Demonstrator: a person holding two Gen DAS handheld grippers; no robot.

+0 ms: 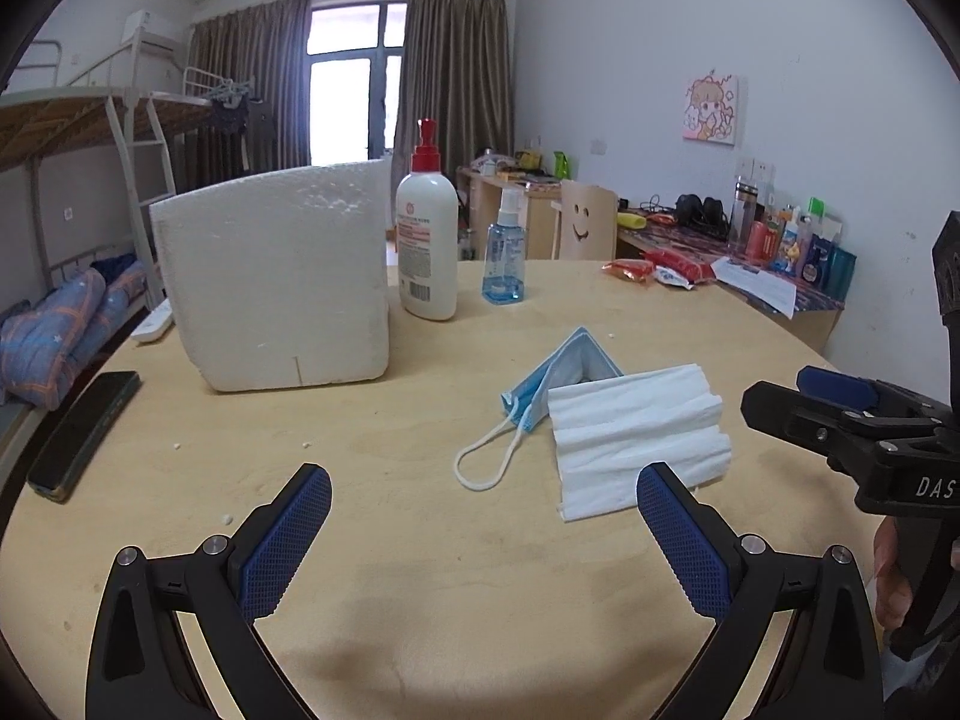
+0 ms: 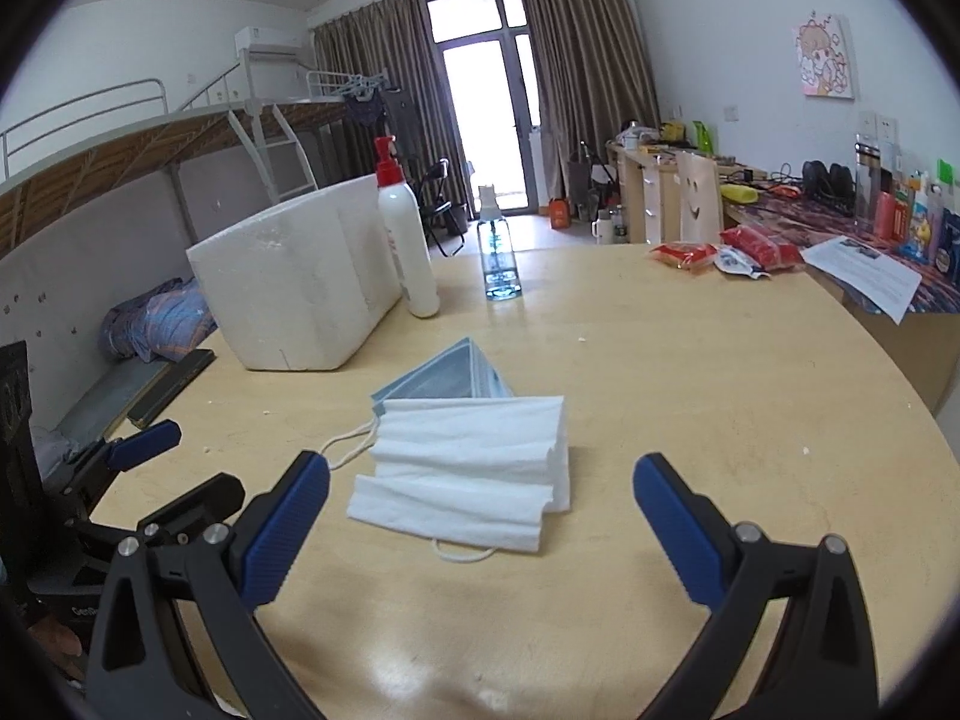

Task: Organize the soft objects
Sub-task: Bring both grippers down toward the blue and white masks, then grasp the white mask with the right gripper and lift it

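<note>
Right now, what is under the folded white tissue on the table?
A blue face mask lies partly under the white tissue, its folded blue end and white ear loops sticking out. The covered part of the mask cannot be seen.

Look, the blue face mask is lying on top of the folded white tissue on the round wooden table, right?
Not quite. The folded white tissue lies on top of the blue face mask, not under it. The right wrist view shows the tissue covering the mask's near part. Both do rest on the round wooden table.
</note>
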